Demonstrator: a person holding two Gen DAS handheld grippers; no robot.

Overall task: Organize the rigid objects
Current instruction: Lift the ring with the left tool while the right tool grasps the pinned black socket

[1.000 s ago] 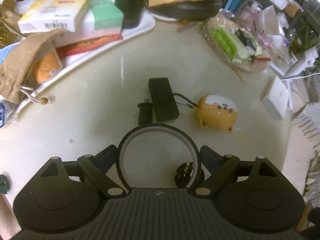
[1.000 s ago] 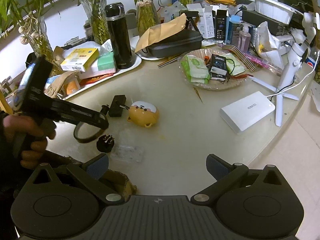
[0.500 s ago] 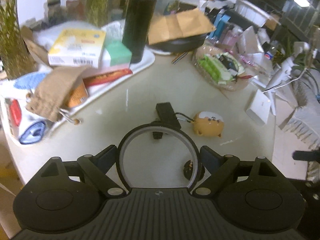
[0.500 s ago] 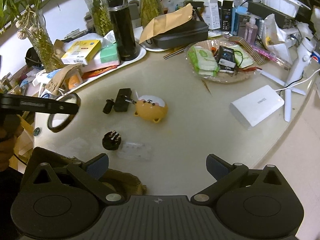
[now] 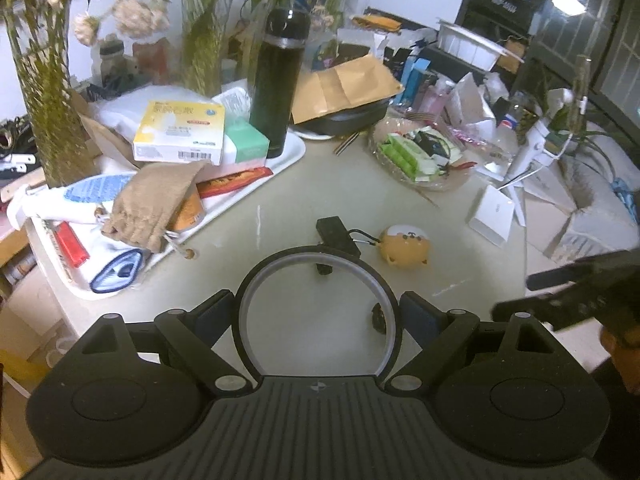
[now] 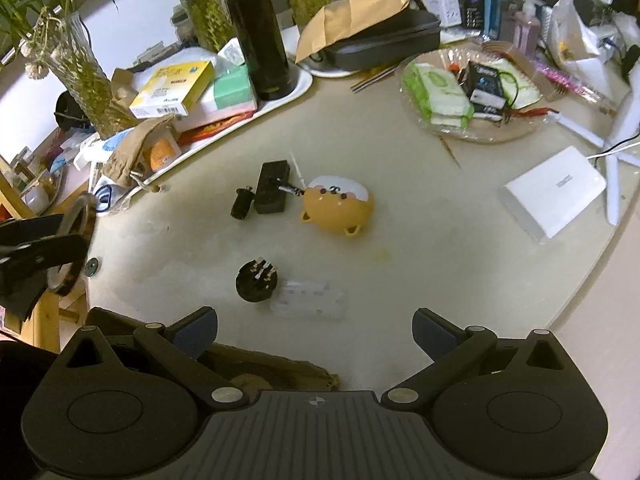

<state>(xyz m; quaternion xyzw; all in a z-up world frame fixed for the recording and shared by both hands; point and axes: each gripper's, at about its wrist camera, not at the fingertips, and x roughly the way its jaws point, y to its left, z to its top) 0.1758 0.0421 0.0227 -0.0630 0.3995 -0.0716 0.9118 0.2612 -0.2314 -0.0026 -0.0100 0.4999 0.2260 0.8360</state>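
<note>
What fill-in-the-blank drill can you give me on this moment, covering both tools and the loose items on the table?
1. The left tool is shut on the black ____.
2. The right tool is ____ and holds nothing.
3. The orange animal toy is tethered by a cord to a black ____.
4. The round black plug lies with its prongs pointing ____.

Missing words: ring; open; box; up

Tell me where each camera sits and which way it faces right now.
Left wrist: on the left hand-held gripper, raised, facing the table; its fingers clamp a black ring.
Right wrist: on the right hand-held gripper, open, facing down at the table.
Shared: orange toy, black flask.
</note>
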